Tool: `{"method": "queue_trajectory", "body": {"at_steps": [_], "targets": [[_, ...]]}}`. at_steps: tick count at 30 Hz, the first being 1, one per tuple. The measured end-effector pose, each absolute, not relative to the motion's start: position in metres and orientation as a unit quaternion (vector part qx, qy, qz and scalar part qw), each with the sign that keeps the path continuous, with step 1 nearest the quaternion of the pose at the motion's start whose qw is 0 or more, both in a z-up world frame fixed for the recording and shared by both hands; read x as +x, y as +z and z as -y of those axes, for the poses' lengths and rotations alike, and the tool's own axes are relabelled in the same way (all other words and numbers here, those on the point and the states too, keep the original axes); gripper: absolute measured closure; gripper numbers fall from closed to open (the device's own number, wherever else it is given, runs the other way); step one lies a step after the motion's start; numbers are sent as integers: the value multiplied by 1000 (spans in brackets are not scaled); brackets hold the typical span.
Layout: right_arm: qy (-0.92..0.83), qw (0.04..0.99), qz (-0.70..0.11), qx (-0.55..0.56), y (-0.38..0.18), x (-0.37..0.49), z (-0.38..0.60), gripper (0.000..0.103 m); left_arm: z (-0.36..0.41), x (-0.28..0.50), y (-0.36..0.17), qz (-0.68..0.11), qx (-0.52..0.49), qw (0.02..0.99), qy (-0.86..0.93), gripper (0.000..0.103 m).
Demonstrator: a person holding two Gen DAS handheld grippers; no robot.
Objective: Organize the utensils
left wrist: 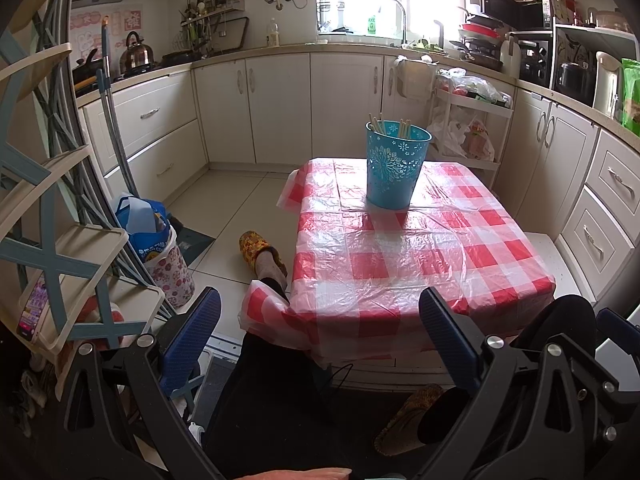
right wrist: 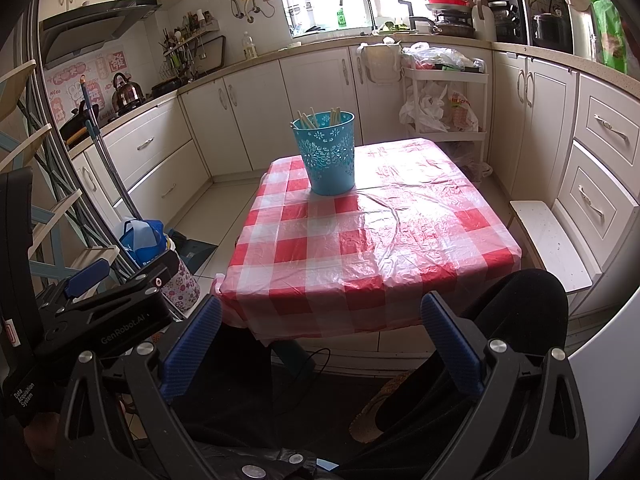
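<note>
Both hand-held grippers hung low before the near edge of the table (left wrist: 400,248), well short of it: the left hand-held gripper (left wrist: 320,340) and the right hand-held gripper (right wrist: 320,344) each released, jaws spread wide, grasping nothing. The turquoise bucket (left wrist: 394,164) holding chopsticks (left wrist: 376,123) stood upright at the table's far side.

Chopsticks (left wrist: 404,128) stand upright in blue bucket (left wrist: 394,168).

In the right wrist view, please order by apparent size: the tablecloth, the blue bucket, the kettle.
1. Tablecloth
2. Blue bucket
3. Kettle
The kettle stands farther back, so its true size stays unsure.
</note>
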State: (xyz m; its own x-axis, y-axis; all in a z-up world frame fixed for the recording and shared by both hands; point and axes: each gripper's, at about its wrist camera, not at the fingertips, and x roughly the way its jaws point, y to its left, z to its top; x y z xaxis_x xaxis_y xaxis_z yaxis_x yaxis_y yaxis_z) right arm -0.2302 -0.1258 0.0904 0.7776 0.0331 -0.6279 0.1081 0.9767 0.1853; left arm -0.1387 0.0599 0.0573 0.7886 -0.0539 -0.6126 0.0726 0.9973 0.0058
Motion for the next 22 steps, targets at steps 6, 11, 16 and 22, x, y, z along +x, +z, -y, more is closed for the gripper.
{"method": "queue_trajectory", "body": {"at_steps": [6,11,16,22], "targets": [[-20,937,-333,106,91,-228,127,7,-61,-145,52,-305,12,952,-26,8],[-20,936,-334,105,91,-229,127,7,-60,-149,53,-291,17,956,-24,8],[-23,936,-334,108,90,-238,124,7,-59,-142,53,-313,21,949,-29,8],[-23,936,-334,108,89,-242,125,7,-59,-139,53,-322,21,946,-30,8]]}}
